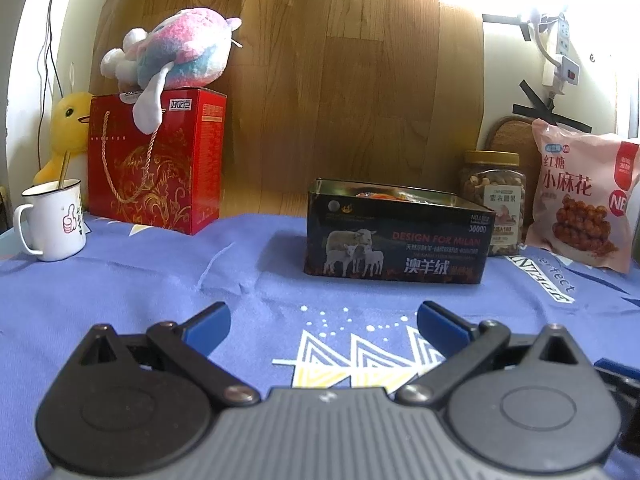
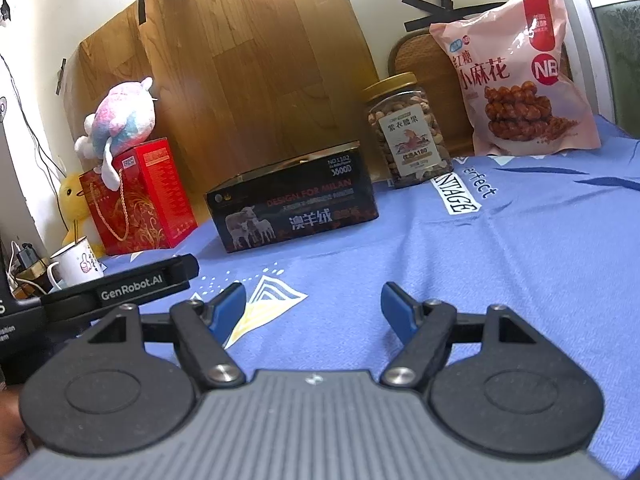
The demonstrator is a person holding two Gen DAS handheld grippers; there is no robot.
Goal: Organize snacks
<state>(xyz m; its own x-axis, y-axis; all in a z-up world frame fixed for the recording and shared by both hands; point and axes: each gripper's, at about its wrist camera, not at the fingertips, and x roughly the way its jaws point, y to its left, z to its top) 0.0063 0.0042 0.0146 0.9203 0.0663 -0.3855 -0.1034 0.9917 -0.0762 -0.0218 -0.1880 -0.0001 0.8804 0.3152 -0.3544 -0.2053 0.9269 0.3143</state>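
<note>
Both grippers hover with jaws spread wide and nothing between them: left gripper (image 1: 324,322), right gripper (image 2: 312,306). Bare blue cloth (image 1: 140,280) lies open ahead of each. Beyond stands the open dark tin (image 1: 394,236); right of it, the nut jar (image 2: 408,132) and pink snack bag (image 2: 516,76) by the table's far edge.

Black box (image 1: 394,236) contents mostly hidden behind near wall; only orange wrapper edge shows. Yellow duck toy (image 1: 70,128) half hidden behind red gift box (image 1: 156,164) and mug (image 1: 54,220). Pink snack bag (image 1: 584,196) right edge cut off. Nut jar (image 2: 408,132) label print too small to tell.
</note>
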